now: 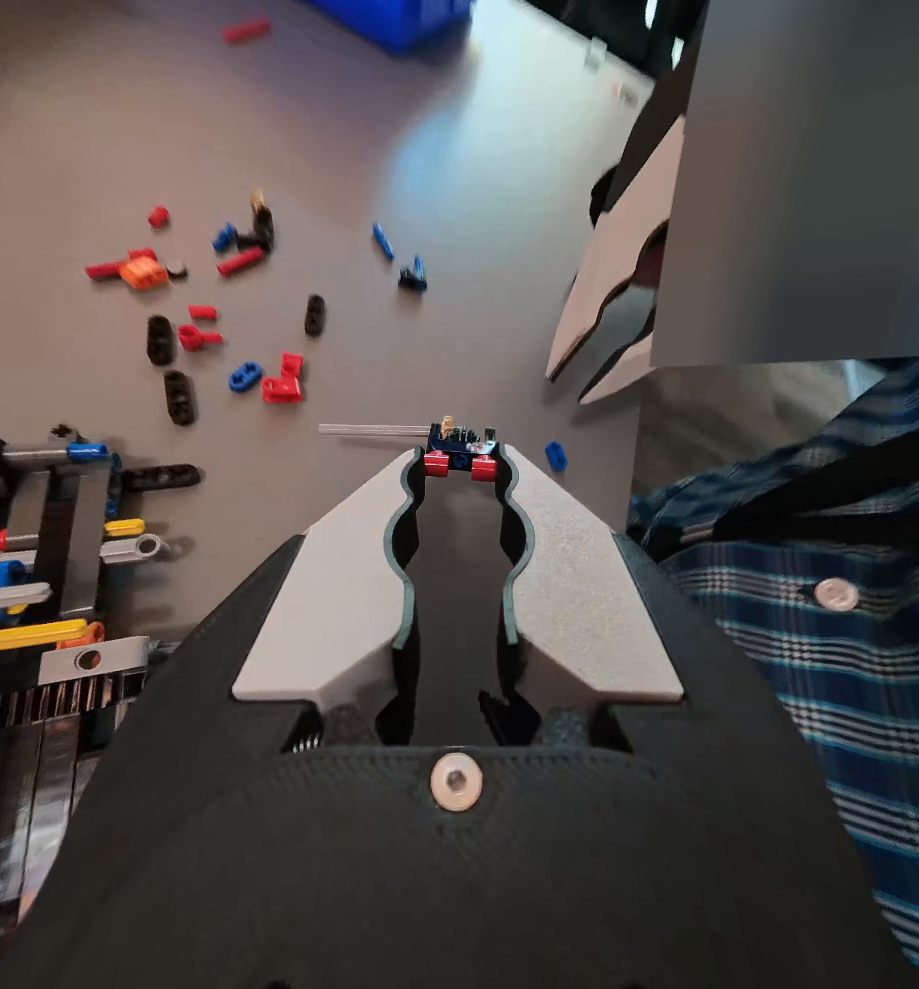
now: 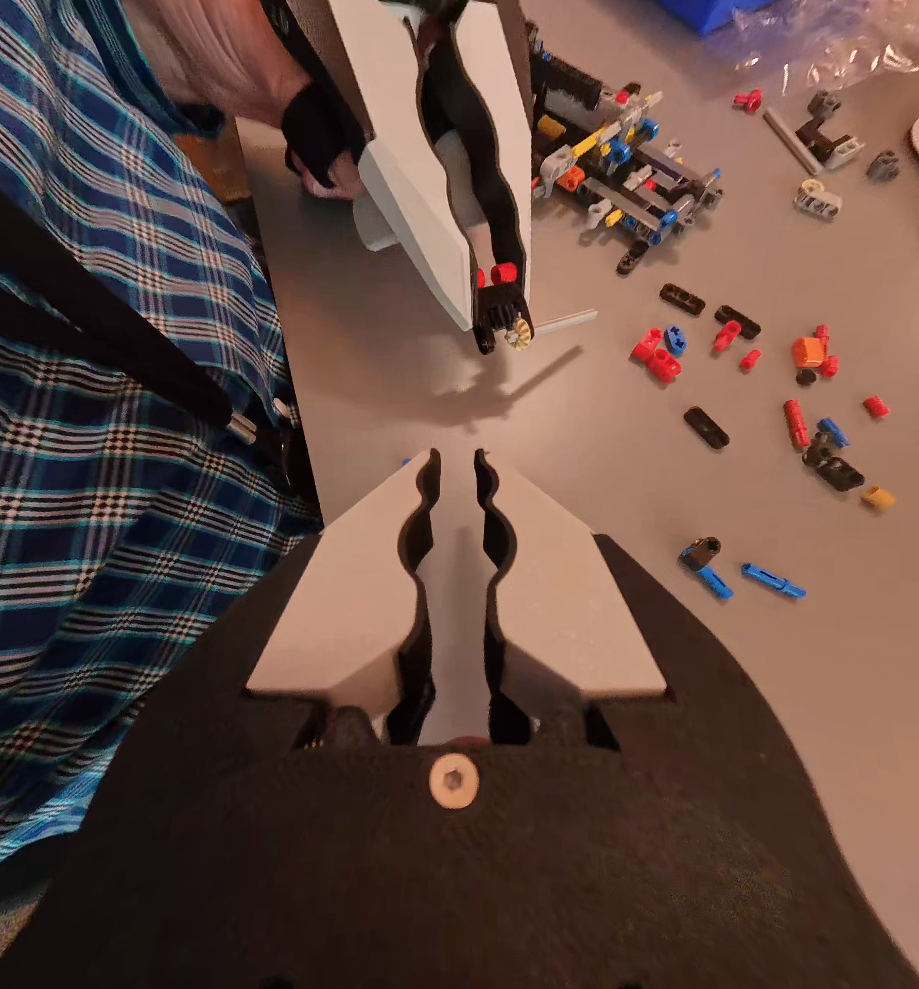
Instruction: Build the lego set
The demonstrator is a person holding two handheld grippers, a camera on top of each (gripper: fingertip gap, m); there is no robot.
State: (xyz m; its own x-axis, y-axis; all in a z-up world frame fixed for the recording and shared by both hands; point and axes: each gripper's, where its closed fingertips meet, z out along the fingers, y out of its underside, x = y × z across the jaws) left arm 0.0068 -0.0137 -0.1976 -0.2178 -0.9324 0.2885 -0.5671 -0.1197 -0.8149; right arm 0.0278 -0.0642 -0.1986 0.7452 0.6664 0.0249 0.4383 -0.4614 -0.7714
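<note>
Left wrist view shows my left gripper [image 1: 460, 463] clamped on a small subassembly [image 1: 460, 449] of black, red and blue parts, with a tan gear [image 2: 520, 337] and a grey axle [image 2: 564, 320] sticking out sideways, held above the table [image 1: 339, 160]. My right gripper [image 2: 456, 455] sits just short of the subassembly, jaws slightly apart and empty. The chassis [image 2: 623, 171] lies beyond the subassembly. I judge the pinch shallow: any nudge against the axle could twist the subassembly out.
</note>
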